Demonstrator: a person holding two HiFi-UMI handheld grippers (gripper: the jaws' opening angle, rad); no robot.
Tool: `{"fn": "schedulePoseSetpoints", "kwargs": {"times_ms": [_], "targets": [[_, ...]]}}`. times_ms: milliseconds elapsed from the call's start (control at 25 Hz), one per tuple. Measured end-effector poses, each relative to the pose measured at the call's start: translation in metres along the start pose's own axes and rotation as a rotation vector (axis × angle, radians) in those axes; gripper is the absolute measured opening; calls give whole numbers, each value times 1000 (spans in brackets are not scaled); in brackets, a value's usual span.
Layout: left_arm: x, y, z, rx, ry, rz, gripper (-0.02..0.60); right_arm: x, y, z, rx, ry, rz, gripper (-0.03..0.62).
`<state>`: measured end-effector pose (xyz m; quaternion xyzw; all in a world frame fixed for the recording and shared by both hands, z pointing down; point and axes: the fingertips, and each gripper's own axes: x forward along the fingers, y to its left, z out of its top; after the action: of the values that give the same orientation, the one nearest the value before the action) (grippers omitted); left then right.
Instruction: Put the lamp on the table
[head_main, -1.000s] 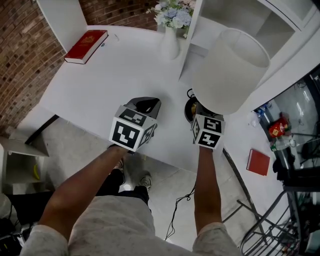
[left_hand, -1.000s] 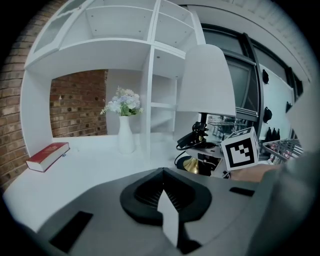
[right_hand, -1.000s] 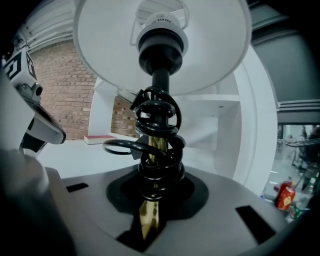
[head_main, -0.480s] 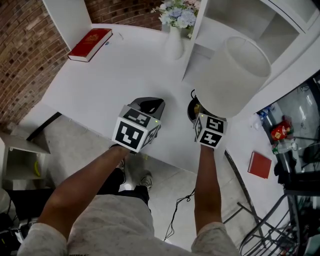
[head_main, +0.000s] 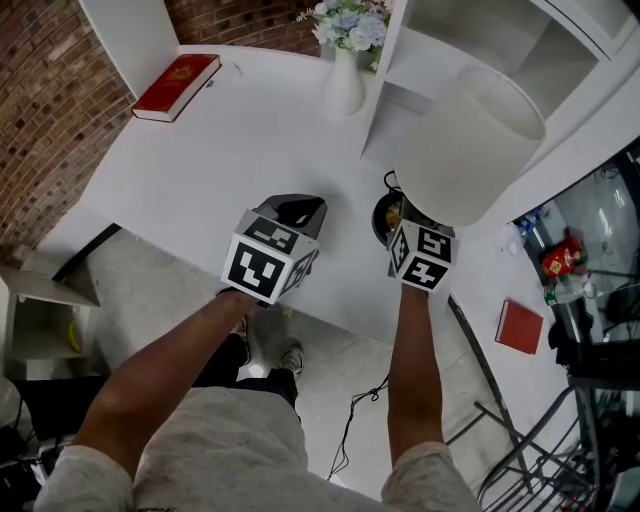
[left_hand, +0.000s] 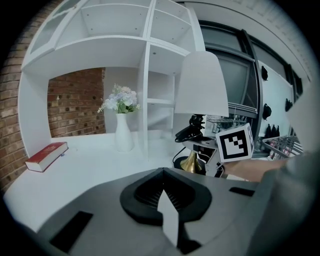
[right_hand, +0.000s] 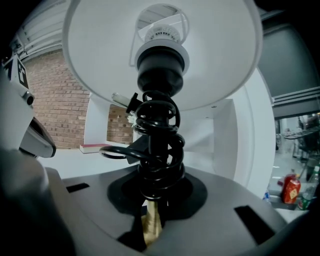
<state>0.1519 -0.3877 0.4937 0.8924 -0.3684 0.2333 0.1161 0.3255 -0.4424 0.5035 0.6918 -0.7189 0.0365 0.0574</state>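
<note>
The right claw (right_hand: 150, 227) is clamped on the brass stem of the lamp (head_main: 470, 150), whose shade rises at its 12 o'clock, over the worktop (head_main: 230, 150). The left claw (left_hand: 167, 210), at the lamp's 9 o'clock, has its jaws together and holds nothing.

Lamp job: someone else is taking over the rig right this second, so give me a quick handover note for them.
Left gripper: fingers together, empty, hovering over the table near its front edge.
Right gripper: shut on the lamp at its brass stem, just under the coiled cord.
Lamp: upright beside the shelf unit; base at or just above the tabletop, contact unclear.
Done: lamp is at the table.
Left: confirm the base sits flat, then open the right fingers and back away.
</note>
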Motion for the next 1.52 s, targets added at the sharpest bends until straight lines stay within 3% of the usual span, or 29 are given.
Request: {"fn": "schedulePoseSetpoints", "kwargs": {"times_ms": [680,1080,1520], "targets": [[3,-6,1,-11,-3,2,-3,1,1,-9,-12,27,35,66],[-4,-9,11,-28,-35,1,-3,-6,4,-18,-1,112,28,81],[-14,-17,20,-52,-72,-12,-3,-26,7,-27,11,201,35,149]]}}
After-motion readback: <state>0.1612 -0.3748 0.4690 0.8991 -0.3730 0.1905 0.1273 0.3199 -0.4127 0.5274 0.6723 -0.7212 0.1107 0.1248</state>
